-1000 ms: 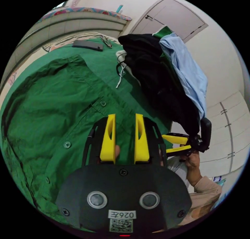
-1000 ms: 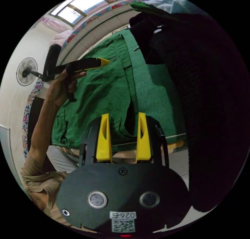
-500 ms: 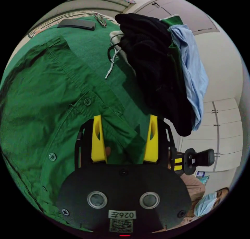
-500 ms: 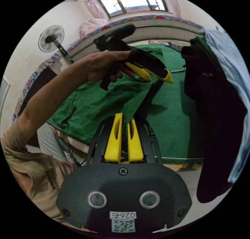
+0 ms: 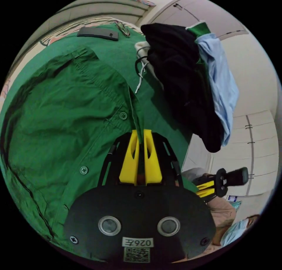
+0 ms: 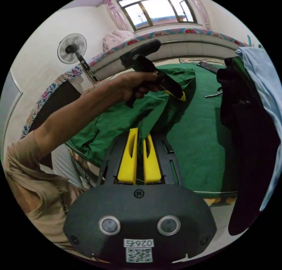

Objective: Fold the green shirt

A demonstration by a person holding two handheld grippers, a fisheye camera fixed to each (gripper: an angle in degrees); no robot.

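The green shirt (image 5: 67, 111) lies spread, buttons up, on a green-covered table (image 5: 117, 53). In the left gripper view my left gripper (image 5: 141, 134) is shut on the shirt's front button edge, which rises in a ridge between the jaws. My right gripper (image 5: 203, 189) shows at the lower right by the table's edge. In the right gripper view my right gripper (image 6: 140, 136) is shut on a lower edge of the green shirt (image 6: 117, 120), and the cloth lifts from it. A hand holds the left gripper (image 6: 180, 97) further along the same edge.
A pile of black, green and light blue clothes (image 5: 191, 81) hangs beside the table. A dark phone (image 5: 98, 33) and glasses (image 5: 123, 28) lie at the far end. A fan (image 6: 72, 48) stands by the wall under a window (image 6: 158, 9).
My left gripper's jaws, wide apart half a second ago, have closed on the shirt's button edge. The right gripper closed on the lower edge earlier and stays shut. Both cameras shifted.
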